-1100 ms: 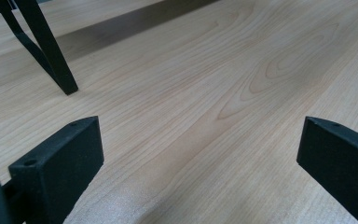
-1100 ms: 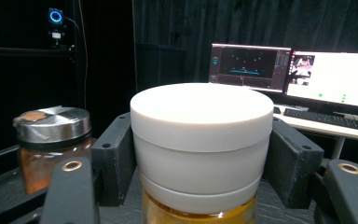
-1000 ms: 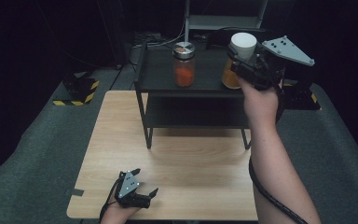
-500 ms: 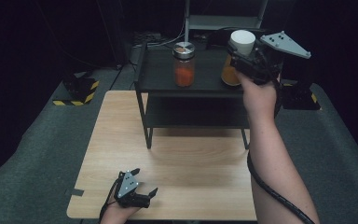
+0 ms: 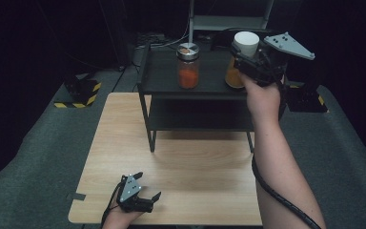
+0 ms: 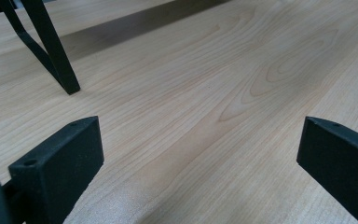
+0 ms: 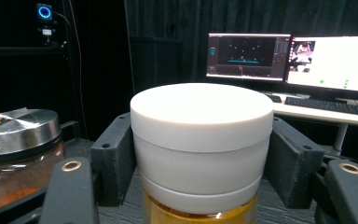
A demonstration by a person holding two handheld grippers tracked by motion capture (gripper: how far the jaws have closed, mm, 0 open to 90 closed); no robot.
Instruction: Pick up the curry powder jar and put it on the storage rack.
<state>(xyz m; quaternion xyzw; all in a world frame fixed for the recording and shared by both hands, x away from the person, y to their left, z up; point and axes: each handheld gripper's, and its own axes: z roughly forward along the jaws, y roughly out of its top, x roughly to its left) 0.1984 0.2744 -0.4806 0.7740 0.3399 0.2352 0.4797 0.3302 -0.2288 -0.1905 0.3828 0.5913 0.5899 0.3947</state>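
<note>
High view: a wooden table (image 5: 190,157) carries a black two-tier shelf (image 5: 171,78) at its far edge. On the shelf's top tier stand two jars. The left jar (image 5: 188,66) has a metal lid and orange-red contents. The right jar (image 5: 238,64) holds a yellow-orange substance under a white lid (image 5: 246,44).

The right gripper (image 5: 248,67), held by the person's right hand (image 5: 262,95), reaches to the top tier. Its jaws sit on either side of the white lid. In the right gripper view the two black jaws press against the lid's (image 7: 200,140) left and right sides, pinching the jar by its lid, while the metal-lidded jar (image 7: 18,144) stands just beside it at left. Monitors (image 7: 289,56) and a keyboard (image 7: 326,105) show in the background.

The left gripper (image 5: 145,188) rests low over the table's near edge, well apart from the shelf. In the left gripper view its jaws are spread wide over bare wood (image 6: 205,107), nothing between them; a shelf leg (image 6: 51,51) stands at upper left.
</note>
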